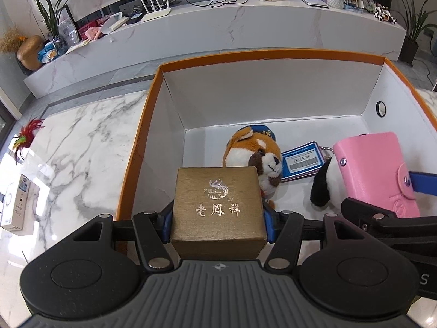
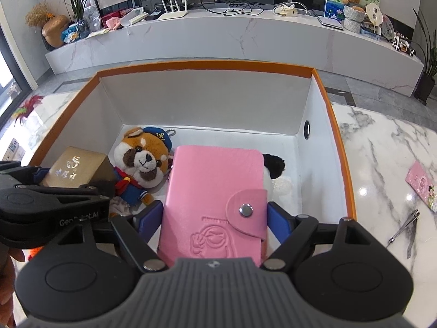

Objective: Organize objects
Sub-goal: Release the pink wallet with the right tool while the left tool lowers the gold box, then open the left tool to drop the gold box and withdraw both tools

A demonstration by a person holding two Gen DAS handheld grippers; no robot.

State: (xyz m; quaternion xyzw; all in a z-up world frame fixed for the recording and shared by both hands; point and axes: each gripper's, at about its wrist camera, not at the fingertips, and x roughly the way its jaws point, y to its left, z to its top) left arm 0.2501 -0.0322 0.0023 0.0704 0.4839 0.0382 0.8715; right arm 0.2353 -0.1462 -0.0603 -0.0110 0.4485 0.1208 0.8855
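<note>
- Objects being sorted go into an open-topped storage box point(image 1: 142, 147) with orange outer walls and a white interior; it stands on a white marble table point(image 1: 82, 142) with grey veining.
- Beyond the table, grey floor tiles lead to a long, low marble console point(image 2: 245, 41) carrying a white router point(image 2: 173, 13), loose cables, framed pictures and potted plants.
- On the table right of the box lie a nail clipper point(image 2: 404, 228) and a small pink card point(image 2: 422, 188). On the table's left edge are a white carton point(image 1: 16, 207) and a tuft of red feathers point(image 1: 30, 129).
- On the box floor lie a brown-and-white plush toy point(image 2: 142, 161) in a blue sailor outfit, a black-and-white plush toy point(image 2: 273, 165) and a blue-framed card point(image 1: 300, 161) with a barcode.
- The left gripper point(image 1: 217, 218) is clamped on a gold gift box point(image 1: 218, 205) with metallic characters on its lid. Both blue pads press on its sides. The gift box sits between the fingers, above the near left corner of the storage box, just in front of the brown plush toy.
- The right gripper point(image 2: 214, 218) carries a pink snap-button wallet point(image 2: 215, 191) between its blue fingers. The wallet lies lengthways along the fingers, above the right half of the storage box and covering most of the black-and-white plush toy. The left finger lies against the wallet's edge; a narrow gap shows at the right finger, so a firm clamp cannot be confirmed.
- The two grippers are side by side, close together.
</note>
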